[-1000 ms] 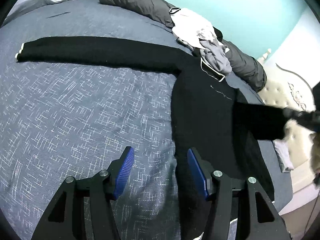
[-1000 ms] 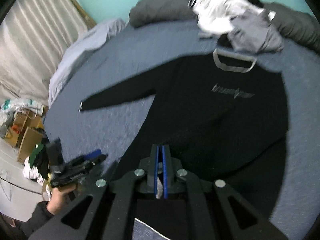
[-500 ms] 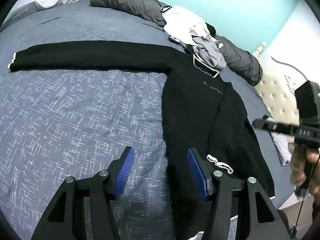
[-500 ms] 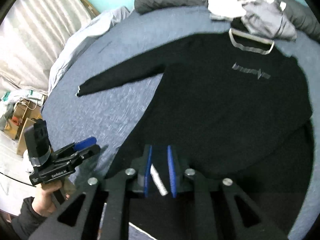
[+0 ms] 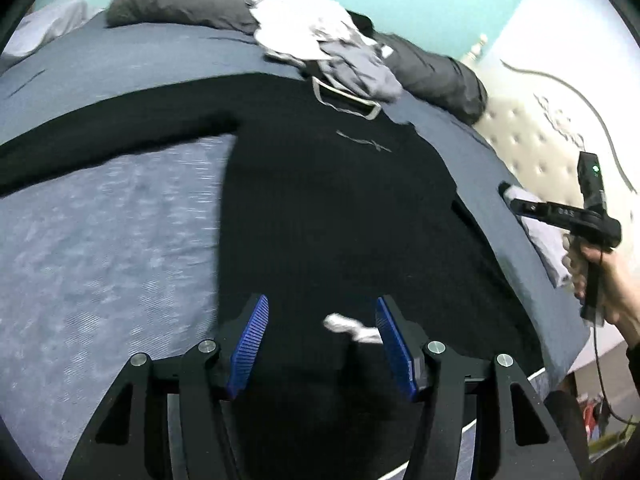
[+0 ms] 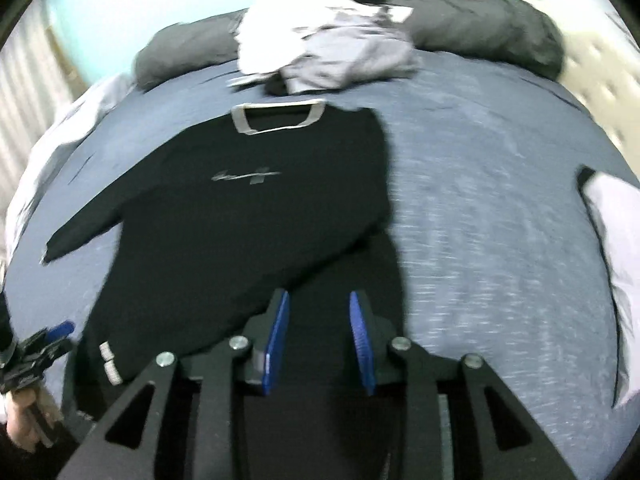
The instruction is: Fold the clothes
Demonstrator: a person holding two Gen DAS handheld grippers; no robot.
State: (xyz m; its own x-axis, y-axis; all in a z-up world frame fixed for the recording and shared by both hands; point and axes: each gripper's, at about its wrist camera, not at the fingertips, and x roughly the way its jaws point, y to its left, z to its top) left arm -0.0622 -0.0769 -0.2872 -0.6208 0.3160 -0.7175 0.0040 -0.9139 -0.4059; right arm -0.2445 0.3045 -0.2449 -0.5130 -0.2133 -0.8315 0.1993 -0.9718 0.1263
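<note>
Through the left wrist camera I see my left hand-held gripper [image 5: 320, 340] with its blue pads spread wide and nothing between them, hovering over the lower part of a black long-sleeved sweatshirt [image 5: 320, 208] spread on the bed [image 5: 100, 240]. One sleeve [image 5: 100, 140] lies stretched out straight to the left. The other sleeve's white cuff [image 5: 352, 326] rests on the dark body just ahead of my right pad, so that sleeve lies folded in across the front. Off to the right, the right hand-held gripper [image 5: 520, 205] is clear of the garment, held in a hand [image 5: 600, 280].

Through the right wrist camera, my right hand-held gripper [image 6: 320, 340] stands part open, holding nothing, above the hem. The sweatshirt [image 6: 248, 216] lies face up with its grey collar [image 6: 280, 118] toward a heap of unfolded clothes [image 6: 320, 60] by the dark pillows [image 6: 480, 36]. Its right edge looks straight, with the sleeve [image 6: 224, 304] crossing diagonally to a cuff [image 6: 108, 364] at lower left.

My judgement: one sleeve is in, the stretched-out sleeve and the body folds are left, and the heap waits beyond.
</note>
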